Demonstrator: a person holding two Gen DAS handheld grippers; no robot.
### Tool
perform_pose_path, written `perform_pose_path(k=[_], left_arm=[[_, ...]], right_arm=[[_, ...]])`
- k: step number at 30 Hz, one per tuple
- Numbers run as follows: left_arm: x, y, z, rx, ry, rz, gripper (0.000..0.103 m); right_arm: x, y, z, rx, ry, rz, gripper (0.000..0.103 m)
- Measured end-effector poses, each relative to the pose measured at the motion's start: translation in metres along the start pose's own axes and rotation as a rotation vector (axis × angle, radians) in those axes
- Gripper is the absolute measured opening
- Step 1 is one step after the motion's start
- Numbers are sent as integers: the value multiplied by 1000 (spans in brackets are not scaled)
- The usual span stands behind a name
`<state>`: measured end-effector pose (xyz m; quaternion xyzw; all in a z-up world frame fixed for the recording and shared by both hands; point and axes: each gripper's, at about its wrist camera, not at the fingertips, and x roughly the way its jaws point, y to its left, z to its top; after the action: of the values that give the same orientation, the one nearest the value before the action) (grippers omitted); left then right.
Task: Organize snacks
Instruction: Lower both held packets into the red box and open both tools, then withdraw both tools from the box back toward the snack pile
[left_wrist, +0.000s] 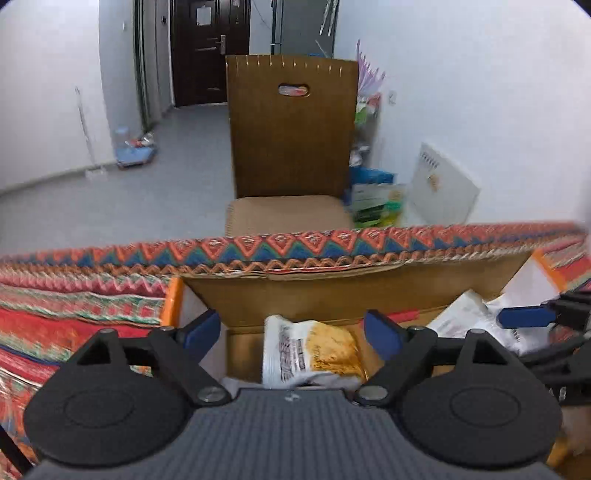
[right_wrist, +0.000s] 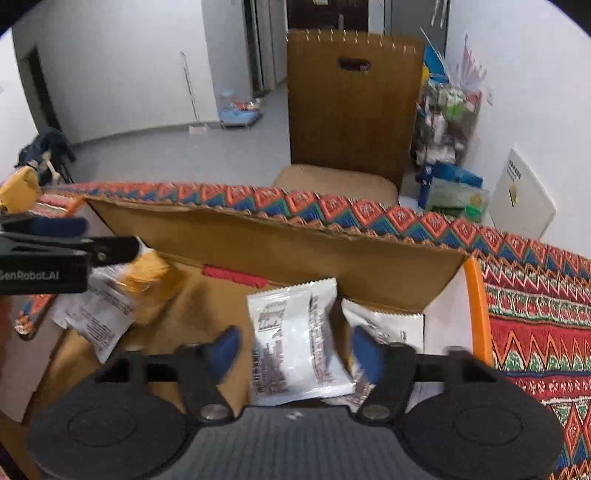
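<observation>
Both tongs, left tongs (left_wrist: 291, 328) and right tongs (right_wrist: 293, 349), gape wide and empty over the cardboard box (right_wrist: 295, 240), where several snack packets (right_wrist: 299, 339) already lie, so sorting looks well underway.

A home: dining chair (left_wrist: 291, 147), front door (left_wrist: 210, 48), patterned tablecloth (right_wrist: 535, 332).

Both cameras sit behind my fingers, angled steeply down and close over the open cardboard box (left_wrist: 332, 295) on the patterned table (left_wrist: 74, 306). Left view faces the box's left half; right view covers its right half. Shared: the box's far flap, the table's far edge, the brown chair (right_wrist: 354, 107) beyond. My left fingers (right_wrist: 59, 225) enter the right view's left edge.
</observation>
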<state>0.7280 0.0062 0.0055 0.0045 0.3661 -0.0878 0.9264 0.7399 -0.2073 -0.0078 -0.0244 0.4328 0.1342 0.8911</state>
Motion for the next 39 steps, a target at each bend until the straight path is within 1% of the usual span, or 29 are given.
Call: perform_pose_path(k=[1,3,4,7,8,10,11,14,17,19,22,25,26,27,30,31,33,35,38,39], left_arm=[[0,3,0,-19,-5,13,87],[-3,7,-3,-33,-18,11,87],[-6,6,-3,-31,-29,22,87],[-24,6,-4,-32,-86,45,88],[-32,5,-5,-35,-91,37,92],[-59,5,-5,-39,-88,11,95],[-73,2,-4,-38,-85,1,96],[-116,-3,2,-39,-91,-21,98],[-165,-11,6,-41,-121,-21,102],[-203,-14,3,-47,-137,-21,103],[-255,-25,-9,-18,-169,-25,103],[-307,-38,-32,32,-219,-41,103],[-325,-42,-43,43,-242,-47,103],[-343,-46,-57,57,-267,-48,103],[-388,-54,-96,79,-323,-40,103],[-400,-54,-110,79,-331,-48,103],[-421,-54,-138,69,-314,-40,103],[-442,-54,-166,51,-308,-52,103],[-467,-49,-208,34,-319,-82,103],[-476,-48,-222,32,-335,-89,103]], right_arm=[[-2,1,0,-7,-11,15,83],[-1,-1,-4,-12,-9,15,83],[-2,1,-4,-14,-4,15,83],[-5,6,-4,-29,-31,10,83],[-11,4,-9,-27,-50,0,84],[-29,5,-14,-5,-79,-29,84],[-38,3,-15,8,-97,-20,84],[-80,0,-19,45,-151,29,87],[-130,-3,-27,71,-205,35,92],[-164,-4,-38,82,-234,42,93],[-219,-4,-57,73,-275,59,93],[-273,-2,-81,48,-329,55,95],[-290,-2,-90,41,-348,56,101],[-306,-1,-100,31,-369,57,103],[-353,2,-137,3,-427,57,103],[-367,2,-150,-3,-442,61,103],[-393,4,-179,-7,-471,77,103],[-416,6,-208,3,-493,91,103],[-446,15,-253,1,-531,105,103],[-455,19,-269,-5,-546,100,103]])
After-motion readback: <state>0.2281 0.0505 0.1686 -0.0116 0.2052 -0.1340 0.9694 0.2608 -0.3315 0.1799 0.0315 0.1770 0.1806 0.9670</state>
